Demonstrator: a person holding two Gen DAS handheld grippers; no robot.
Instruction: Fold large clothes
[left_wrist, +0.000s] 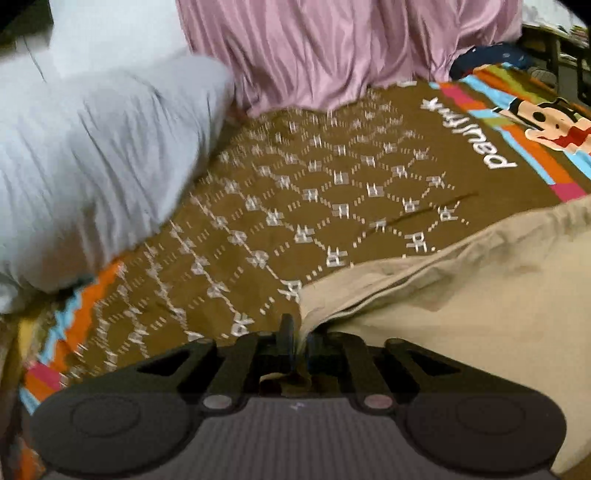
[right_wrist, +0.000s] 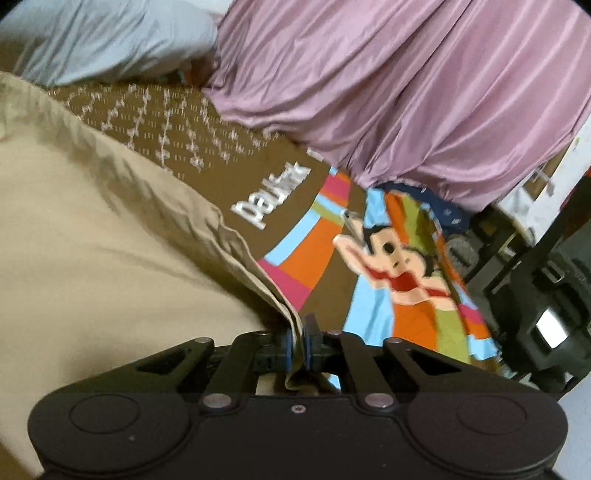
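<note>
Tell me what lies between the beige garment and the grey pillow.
Only bare brown patterned bedspread separates the beige garment from the grey pillow, clearest in the left wrist view.

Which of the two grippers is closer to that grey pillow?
Left. The left gripper has the grey pillow looming beside it; the right gripper sees it across the tan garment.

Beige cotton garment (left_wrist: 480, 302) cut off at right edge; patterned brown bedsheet (left_wrist: 295, 192) partly covered; pale blue pillow (left_wrist: 92, 166) blurred, cropped left.
</note>
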